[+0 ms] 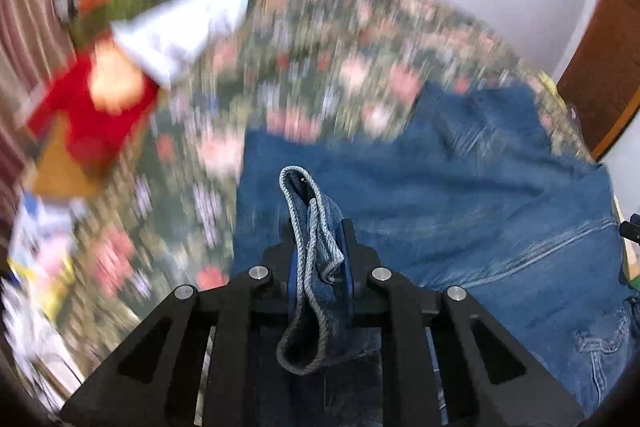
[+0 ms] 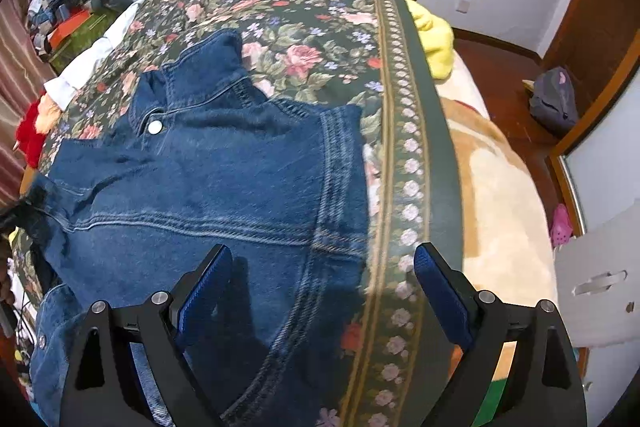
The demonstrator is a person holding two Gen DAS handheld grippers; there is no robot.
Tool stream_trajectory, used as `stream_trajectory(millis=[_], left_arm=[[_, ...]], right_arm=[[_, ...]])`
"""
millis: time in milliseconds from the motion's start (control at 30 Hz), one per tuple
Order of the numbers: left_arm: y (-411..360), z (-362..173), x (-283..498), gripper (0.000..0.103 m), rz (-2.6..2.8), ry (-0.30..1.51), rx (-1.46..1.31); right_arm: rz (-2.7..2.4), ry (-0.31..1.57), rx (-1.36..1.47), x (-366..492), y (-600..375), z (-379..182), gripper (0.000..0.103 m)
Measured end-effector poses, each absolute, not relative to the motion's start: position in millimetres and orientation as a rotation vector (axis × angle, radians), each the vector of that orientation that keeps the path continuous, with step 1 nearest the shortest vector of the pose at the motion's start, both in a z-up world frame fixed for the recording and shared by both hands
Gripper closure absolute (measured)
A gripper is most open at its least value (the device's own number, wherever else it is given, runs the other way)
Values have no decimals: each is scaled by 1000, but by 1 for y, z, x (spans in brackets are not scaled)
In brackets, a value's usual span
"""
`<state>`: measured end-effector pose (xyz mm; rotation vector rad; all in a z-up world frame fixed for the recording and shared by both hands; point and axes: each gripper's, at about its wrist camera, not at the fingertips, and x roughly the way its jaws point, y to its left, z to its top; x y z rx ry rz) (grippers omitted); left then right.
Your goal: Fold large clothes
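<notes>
On the bed, a blue denim jacket with pale stitched seams (image 2: 208,187) lies spread flat over a dark green floral bedspread (image 2: 312,27), collar at the far end, one metal snap button (image 2: 155,126) showing near it. The left gripper (image 1: 320,247) is clamped on a bunched fold of the jacket's hemmed edge (image 1: 316,267), which stands up between its black fingers; that view is smeared by motion. The right gripper (image 2: 322,279) stands wide and holds nothing, its blue pads (image 2: 440,299) spread above the jacket's near right part and the bedspread's rosette border (image 2: 410,187).

Around the work: a crumpled yellow cloth (image 2: 436,39) at the far right corner, a cream and tan blanket (image 2: 500,211) along the right side, a red plush item (image 1: 96,115) and a white cloth (image 1: 180,31) at the left edge, cluttered goods (image 2: 68,15) far left. Bare bedspread lies beyond the collar. A grey bag (image 2: 554,99) sits on the wooden floor to the right.
</notes>
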<state>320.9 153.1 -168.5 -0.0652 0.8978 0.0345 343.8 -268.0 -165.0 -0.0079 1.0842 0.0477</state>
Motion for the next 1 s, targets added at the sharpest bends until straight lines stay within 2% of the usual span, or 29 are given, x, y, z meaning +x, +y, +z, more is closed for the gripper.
stream_trajectory(millis=[67,167,300,400,567,833,1000], left_arm=[[151,-146,320,86,49,815,-39],[166,-134,329,85,59,799,-54],[185,-166,349,83,70,908,-72],[190,-204,351,76,81,1027,-64],[200,-213,336,27,161,1005,-38],[239,-193,353,25,121,1057,-186],[250,-205,386,25,71,1107,-331]], right_arm=[[39,1082,-3,347,-271,-165,12],[38,1086,28,351,-276,-168,12],[45,1096,51,352,-276,-175,12],[48,1105,47,352,-276,-180,12],[49,1101,42,353,-278,-182,12],[64,1030,88,361,-290,-166,12],[96,1025,129,381,-292,-163,12]])
